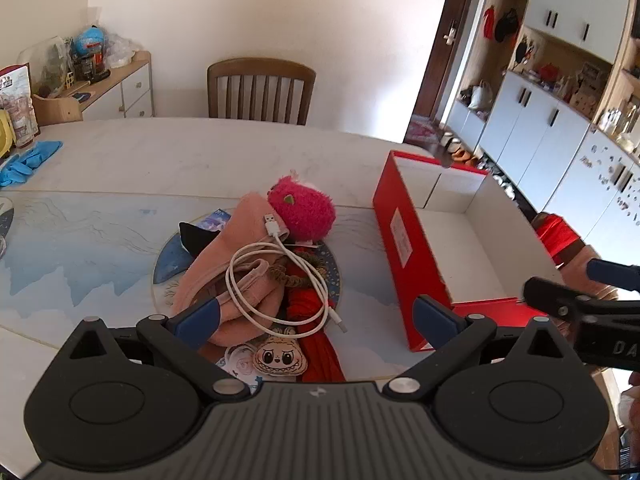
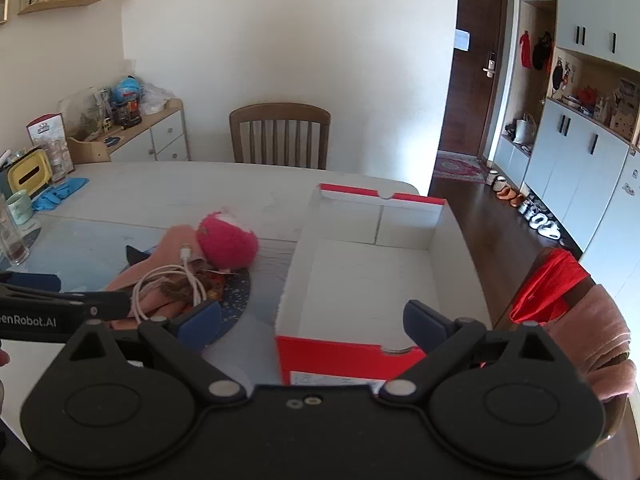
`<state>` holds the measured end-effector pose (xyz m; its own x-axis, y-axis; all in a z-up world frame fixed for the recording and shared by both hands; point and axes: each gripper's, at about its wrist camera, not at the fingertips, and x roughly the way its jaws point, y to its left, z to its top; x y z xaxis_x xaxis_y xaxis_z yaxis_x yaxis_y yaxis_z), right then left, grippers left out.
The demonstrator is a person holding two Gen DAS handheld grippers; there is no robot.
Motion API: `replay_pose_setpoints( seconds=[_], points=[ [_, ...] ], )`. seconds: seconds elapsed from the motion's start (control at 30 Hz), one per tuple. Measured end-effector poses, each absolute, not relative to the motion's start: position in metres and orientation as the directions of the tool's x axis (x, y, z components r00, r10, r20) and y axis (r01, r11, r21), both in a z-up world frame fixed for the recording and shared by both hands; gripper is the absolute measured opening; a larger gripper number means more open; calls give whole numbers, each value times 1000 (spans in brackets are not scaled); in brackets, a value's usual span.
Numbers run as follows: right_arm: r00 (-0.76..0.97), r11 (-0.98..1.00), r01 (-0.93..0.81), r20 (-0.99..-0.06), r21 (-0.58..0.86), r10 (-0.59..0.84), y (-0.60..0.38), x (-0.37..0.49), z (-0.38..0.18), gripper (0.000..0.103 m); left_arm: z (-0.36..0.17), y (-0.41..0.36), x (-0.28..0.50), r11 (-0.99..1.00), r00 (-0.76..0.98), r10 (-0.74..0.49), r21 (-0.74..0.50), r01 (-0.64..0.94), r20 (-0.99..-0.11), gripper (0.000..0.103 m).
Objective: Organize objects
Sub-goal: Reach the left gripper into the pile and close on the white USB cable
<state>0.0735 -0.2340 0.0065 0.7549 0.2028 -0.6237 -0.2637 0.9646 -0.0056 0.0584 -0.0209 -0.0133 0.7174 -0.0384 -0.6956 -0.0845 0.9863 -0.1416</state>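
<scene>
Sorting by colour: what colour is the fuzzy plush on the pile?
Hot pink plush, clearest in the left wrist view.

A shaggy hot-pink plush toy (image 1: 302, 212) with a small green-and-yellow patch sits among a pale salmon-pink cloth (image 1: 228, 264), a white looped cable (image 1: 276, 280), a bright red fabric (image 1: 316, 320) and a cream patch with a black-outlined toothy cartoon face (image 1: 280, 360), all on a dark blue round mat (image 1: 172, 264) speckled with pale dots. The box (image 1: 412, 248) is red outside with a white label and plain white inside, and it stands on an off-white table (image 1: 200, 152) whose covering carries a pale blue mountain print. Both grippers, left (image 1: 316, 316) and right (image 2: 312, 318), are black with dark blue pads, and bright blue gloves (image 1: 28, 160) lie at the table's far left.
</scene>
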Motion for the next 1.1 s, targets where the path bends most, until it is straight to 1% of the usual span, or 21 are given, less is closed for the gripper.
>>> replay_pose_setpoints(
  seconds=[0.2,0.47,0.53,0.63,0.73,0.93,1.0,1.07,1.1],
  points=[
    [745,972,-236,-643,-7,176,-255,92,0,97,-20,-23,72,990,721,-20,-114,-83,-693,103],
    [738,990,-139,-670,-37,79,-302,124,-11,96,-32,-20,90,993,733,16,-73,-89,-680,103],
    [733,992,-107,-679,-66,34,-314,133,-17,92,-39,-17,92,993,729,27,-64,-96,-684,103],
    [713,994,-69,-701,-89,-14,-330,147,-30,89,-52,-11,97,993,717,29,-60,-99,-697,103],
    [686,996,-47,-727,-74,-21,-342,158,-40,84,-66,-5,102,993,698,36,-52,-105,-715,102],
    [659,996,-46,-752,-72,-24,-348,172,-51,77,-86,-2,116,995,659,41,-33,-99,-751,102],
    [649,997,-47,-761,-68,-22,-350,175,-55,75,-91,-5,119,995,650,51,-15,-96,-758,99],
    [643,997,-52,-766,-61,-13,-350,178,-57,73,-96,-2,124,993,629,40,-38,-110,-776,93],
    [640,997,-55,-768,-59,-10,-349,180,-58,73,-99,2,126,990,618,30,-60,-125,-786,88]
  ],
)
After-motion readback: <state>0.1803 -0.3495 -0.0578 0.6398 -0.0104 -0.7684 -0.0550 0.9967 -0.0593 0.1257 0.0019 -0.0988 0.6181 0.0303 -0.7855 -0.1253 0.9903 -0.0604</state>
